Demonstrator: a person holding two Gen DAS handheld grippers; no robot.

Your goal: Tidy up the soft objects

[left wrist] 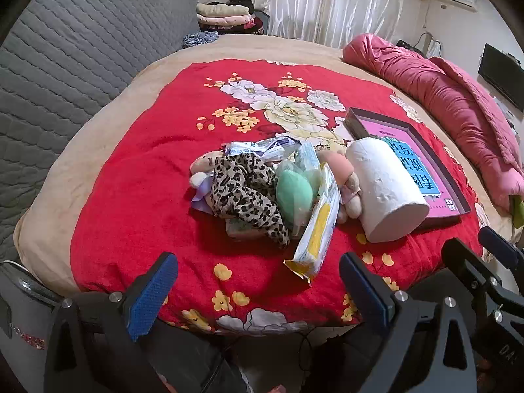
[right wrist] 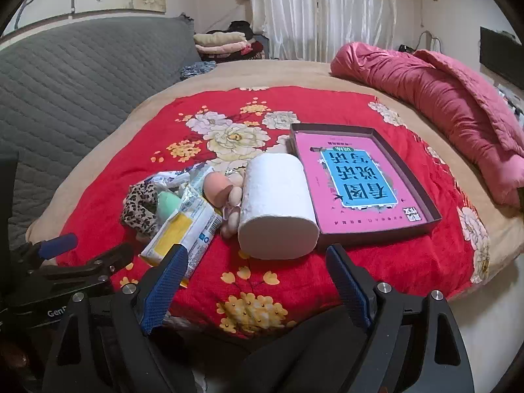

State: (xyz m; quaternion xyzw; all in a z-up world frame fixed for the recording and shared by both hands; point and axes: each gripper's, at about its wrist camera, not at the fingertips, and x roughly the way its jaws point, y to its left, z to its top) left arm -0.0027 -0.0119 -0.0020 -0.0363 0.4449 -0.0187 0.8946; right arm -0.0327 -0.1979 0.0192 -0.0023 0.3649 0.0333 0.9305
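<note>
A pile of soft things lies on the red floral blanket (left wrist: pixel 137 196): a white paper roll (left wrist: pixel 384 190) (right wrist: pixel 275 209), a leopard-print cloth (left wrist: pixel 245 193) (right wrist: pixel 139 208), a green sponge in a clear bag (left wrist: pixel 293 190) (right wrist: pixel 168 204), a yellow-and-white packet (left wrist: pixel 317 226) (right wrist: pixel 183 231), a pink plush toy (left wrist: pixel 340 170) (right wrist: pixel 217 185). A shallow box with a pink book (left wrist: pixel 416 157) (right wrist: pixel 357 180) lies right of the roll. My left gripper (left wrist: pixel 258 285) is open and empty near the blanket's front edge. My right gripper (right wrist: pixel 257 278) is open and empty, just before the roll.
A rolled pink quilt (left wrist: pixel 442 95) (right wrist: pixel 435 95) lies along the bed's right side. A grey quilted headboard (left wrist: pixel 65 65) stands at the left. Folded clothes (left wrist: pixel 222 14) are stacked at the back. The bed's front edge is just below both grippers.
</note>
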